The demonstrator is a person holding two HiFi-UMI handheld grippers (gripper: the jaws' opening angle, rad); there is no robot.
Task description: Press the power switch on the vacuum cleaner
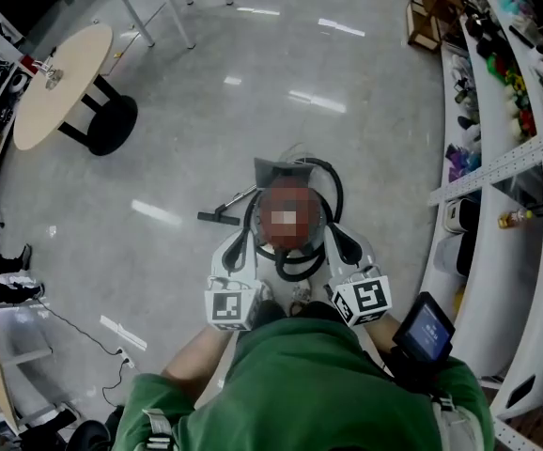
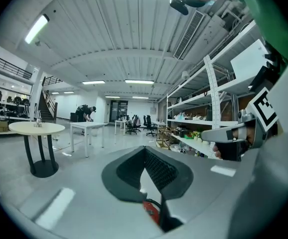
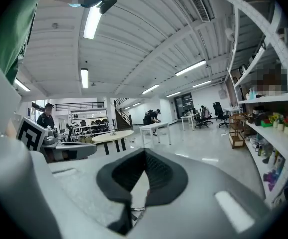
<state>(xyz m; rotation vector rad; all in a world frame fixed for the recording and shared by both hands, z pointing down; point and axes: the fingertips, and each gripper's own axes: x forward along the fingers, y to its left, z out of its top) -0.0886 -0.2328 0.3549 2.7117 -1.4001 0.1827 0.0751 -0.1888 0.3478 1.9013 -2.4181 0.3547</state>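
Vacuum cleaner [image 1: 320,224]: 12 o'clock; looks hard, heavy; poke switch.
Left gripper [image 2: 145,150]: closed, empty.
Right gripper [image 3: 145,153]: closed, empty.

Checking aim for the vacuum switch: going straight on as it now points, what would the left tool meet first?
Nothing near, it seems: the left tool points level across open floor toward far office chairs; the vacuum cleaner lies below that line.
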